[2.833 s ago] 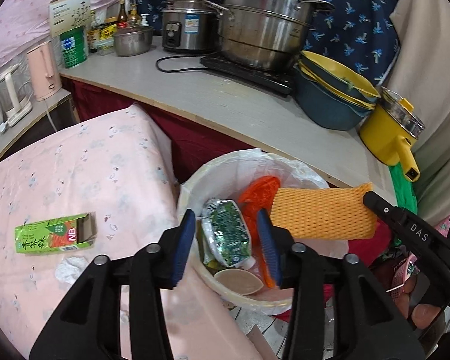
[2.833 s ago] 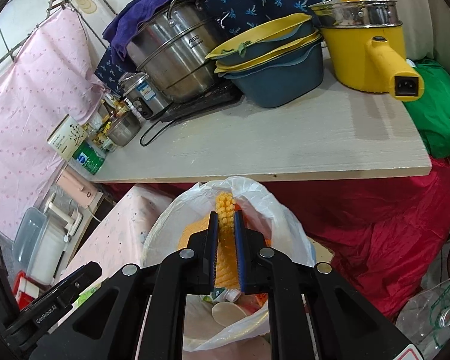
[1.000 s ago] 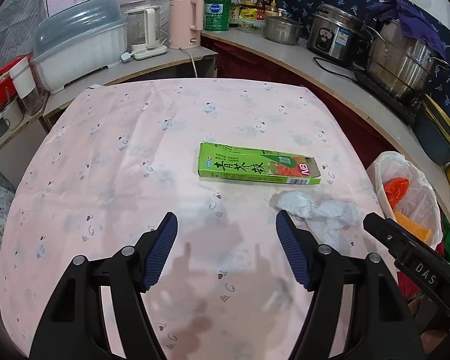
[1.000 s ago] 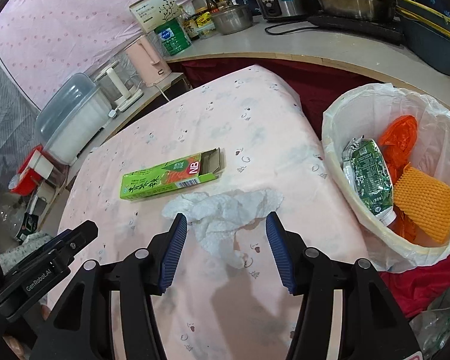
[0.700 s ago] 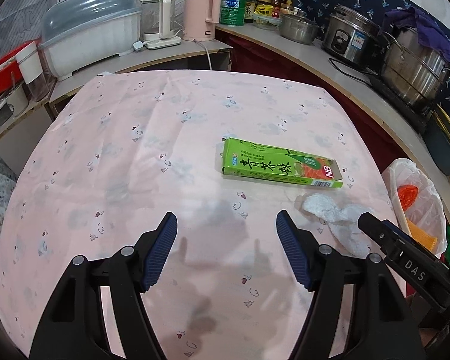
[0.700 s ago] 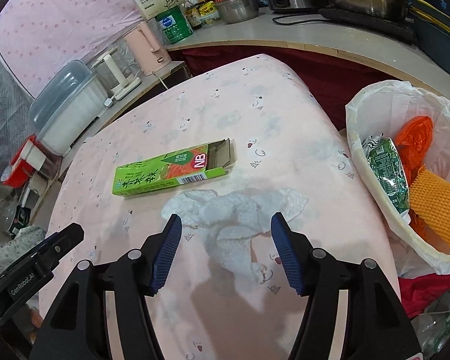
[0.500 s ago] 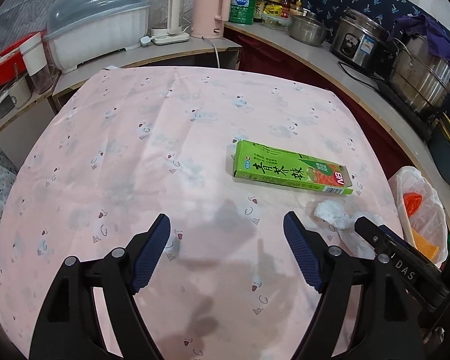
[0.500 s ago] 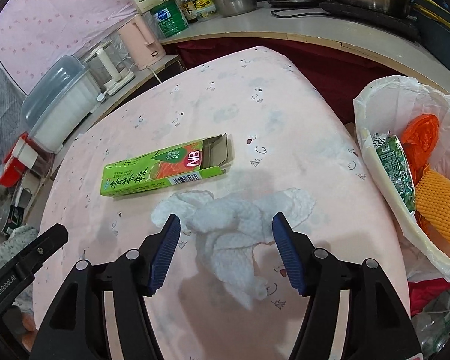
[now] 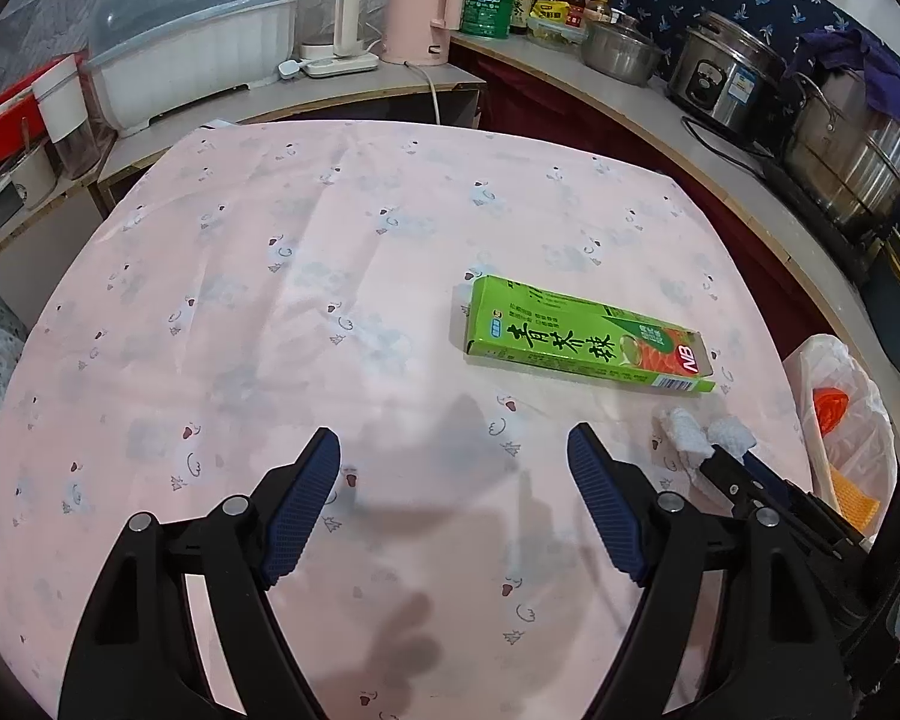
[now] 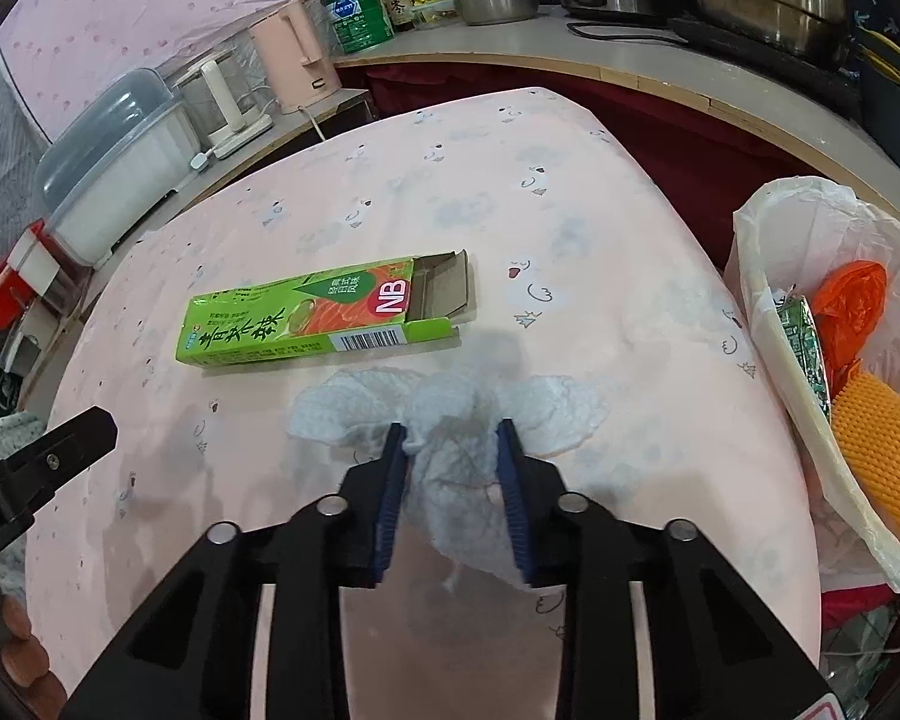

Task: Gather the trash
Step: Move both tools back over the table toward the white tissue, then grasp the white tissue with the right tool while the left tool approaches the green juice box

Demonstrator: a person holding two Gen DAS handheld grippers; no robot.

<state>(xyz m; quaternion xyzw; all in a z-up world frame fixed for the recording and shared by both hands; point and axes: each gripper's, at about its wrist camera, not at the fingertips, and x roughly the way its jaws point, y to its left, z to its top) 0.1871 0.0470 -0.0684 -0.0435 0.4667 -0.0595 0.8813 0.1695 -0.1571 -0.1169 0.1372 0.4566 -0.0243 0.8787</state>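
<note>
A crumpled white tissue [image 10: 450, 414] lies on the pink tablecloth [image 10: 570, 228]. My right gripper [image 10: 450, 438] has its jaws on both sides of the tissue, partly closed and touching it. A green carton [image 10: 306, 318] with an open end lies just beyond it, and it also shows in the left wrist view [image 9: 582, 336]. My left gripper [image 9: 450, 456] is wide open and empty over the cloth, left of the carton. The white-bagged trash bin [image 10: 768, 252] stands off the table's right edge, holding an orange foam net [image 10: 882, 432] and a green packet [image 10: 804, 348].
A curved counter [image 9: 660, 120] behind the table carries a pink kettle [image 9: 420, 12], a rice cooker [image 9: 726, 84] and steel pots [image 9: 852, 162]. A covered dish rack [image 9: 192, 60] stands at the back left. Red cloth hangs below the counter.
The orange net was dropped into the bin. Both grippers swung over to the table. My right gripper came down around the tissue and narrowed on it; my left stayed open.
</note>
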